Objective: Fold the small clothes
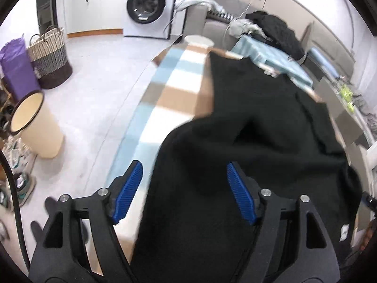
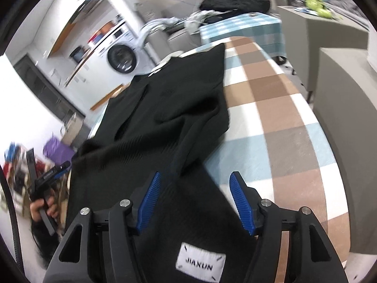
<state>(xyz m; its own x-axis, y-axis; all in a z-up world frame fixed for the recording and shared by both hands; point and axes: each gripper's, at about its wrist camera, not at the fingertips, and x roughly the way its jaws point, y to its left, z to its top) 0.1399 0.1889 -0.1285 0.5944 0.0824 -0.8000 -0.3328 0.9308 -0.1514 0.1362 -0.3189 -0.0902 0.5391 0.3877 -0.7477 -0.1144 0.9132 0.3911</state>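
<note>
A black garment point(image 1: 259, 122) lies lengthwise and rumpled on a table under a brown, blue and white checked cloth point(image 1: 174, 87). My left gripper point(image 1: 183, 164) hovers over the garment's near end. Its blue pads point(image 1: 128, 193) stand wide apart, with black fabric below and between them and no pad pressing on it. In the right wrist view the same garment point(image 2: 169, 108) runs away from me over the checked cloth point(image 2: 282, 118), and a white "JIAXUN" label point(image 2: 200, 266) shows at its near edge. My right gripper point(image 2: 195, 174) is open above that edge. The left gripper point(image 2: 51, 172), held by a hand point(image 2: 44, 208), sits at the garment's left side.
A washing machine point(image 1: 149, 6) stands at the back. On the floor to the left are a woven basket point(image 1: 50, 59), a purple bag point(image 1: 14, 66) and a cream bin point(image 1: 35, 125). Dark clothes point(image 1: 275, 30) are piled beyond the table. A grey cabinet point(image 2: 341, 141) flanks its right side.
</note>
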